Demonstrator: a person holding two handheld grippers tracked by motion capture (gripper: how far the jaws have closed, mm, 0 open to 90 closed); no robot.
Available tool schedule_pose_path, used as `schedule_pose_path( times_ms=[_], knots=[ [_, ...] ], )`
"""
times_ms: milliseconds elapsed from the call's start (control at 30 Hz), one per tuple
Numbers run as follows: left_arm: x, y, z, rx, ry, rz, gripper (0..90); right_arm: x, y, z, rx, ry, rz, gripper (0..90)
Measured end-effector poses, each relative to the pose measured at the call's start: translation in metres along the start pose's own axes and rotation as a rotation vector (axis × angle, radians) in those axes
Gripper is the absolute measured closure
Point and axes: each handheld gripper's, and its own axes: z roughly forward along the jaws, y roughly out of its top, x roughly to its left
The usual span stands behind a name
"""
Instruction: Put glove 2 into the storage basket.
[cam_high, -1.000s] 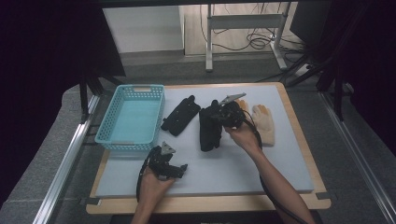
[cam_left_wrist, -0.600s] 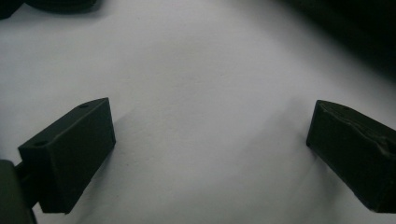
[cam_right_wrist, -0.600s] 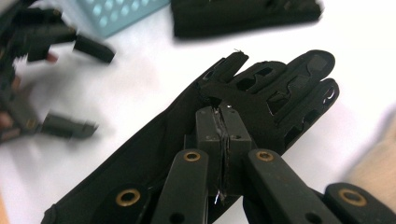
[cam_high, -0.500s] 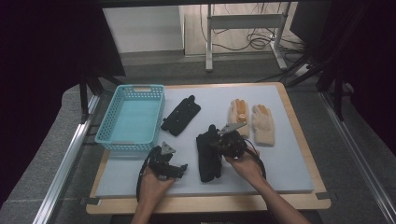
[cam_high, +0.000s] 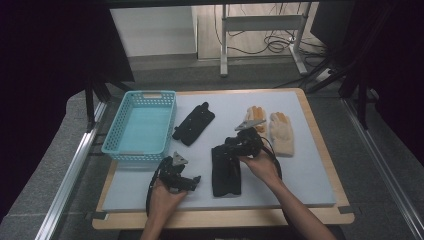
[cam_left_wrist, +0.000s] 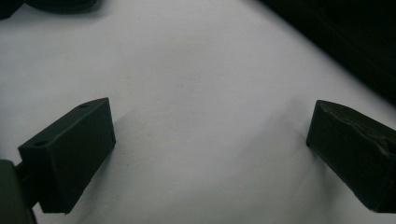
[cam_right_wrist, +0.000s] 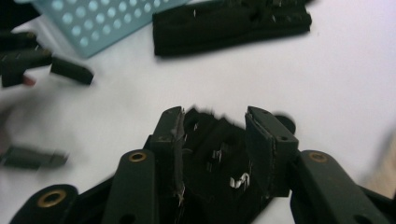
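A black glove (cam_high: 225, 172) lies flat on the white mat (cam_high: 305, 170) near the table's front. My right gripper (cam_high: 234, 148) sits over its far end. Its jaws have just been opening, and in the right gripper view the glove (cam_right_wrist: 210, 156) lies loose between the spread jaws of this gripper (cam_right_wrist: 212, 122). My left gripper (cam_high: 194, 181) rests on the mat just left of the glove. It stands open (cam_left_wrist: 208, 149) over bare mat. A second black glove (cam_high: 194, 123) (cam_right_wrist: 229, 23) lies farther back, beside the basket.
A light blue basket (cam_high: 139, 95) stands at the back left of the mat, and its corner (cam_right_wrist: 93, 18) is in the right gripper view. Two beige gloves (cam_high: 281, 131) (cam_high: 256, 115) lie at the back right. The wooden table edge (cam_high: 225, 219) runs along the front.
My right gripper carried the black glove from the back of the mat toward the front, lowered it onto the mat and spread its jaws. The left gripper stayed where it was.
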Motion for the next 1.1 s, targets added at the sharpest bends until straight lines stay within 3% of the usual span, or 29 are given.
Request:
schedule_pose_path(
  times_ms=[133, 233, 467, 800, 867, 933, 1000, 1067, 1100],
  knots=[
    [0.000, 0.000, 0.000, -0.004, -0.002, -0.005, 1.5, -0.004, 0.015, 0.019, -0.003, 0.005, -0.019, 54.8],
    [0.000, 0.000, 0.000, 0.000, -0.001, 0.000, 1.5, -0.008, 0.029, 0.038, 0.009, -0.001, -0.025, 63.9],
    [0.000, 0.000, 0.000, 0.000, -0.002, 0.000, 1.5, -0.011, 0.051, 0.066, 0.012, -0.010, -0.048, 71.6],
    [0.000, 0.000, 0.000, -0.003, -0.003, -0.003, 1.5, -0.023, 0.068, 0.112, 0.046, -0.005, -0.024, 67.9],
    [0.000, 0.000, 0.000, -0.003, -0.002, -0.003, 1.5, -0.028, 0.067, 0.125, 0.050, -0.017, -0.006, 63.5],
    [0.000, 0.000, 0.000, -0.003, -0.003, -0.001, 1.6, -0.029, 0.068, 0.132, 0.052, -0.028, 0.003, 56.2],
    [0.000, 0.000, 0.000, -0.004, -0.003, -0.001, 1.6, -0.030, 0.069, 0.135, 0.050, -0.027, 0.006, 54.6],
    [0.001, 0.000, 0.000, 0.004, -0.003, 0.007, 1.5, -0.029, 0.070, 0.141, 0.070, -0.034, -0.001, 54.5],
    [0.001, 0.000, 0.000, 0.004, -0.002, 0.007, 1.5, -0.026, 0.068, 0.148, 0.120, -0.076, -0.048, 58.1]
  ],
)
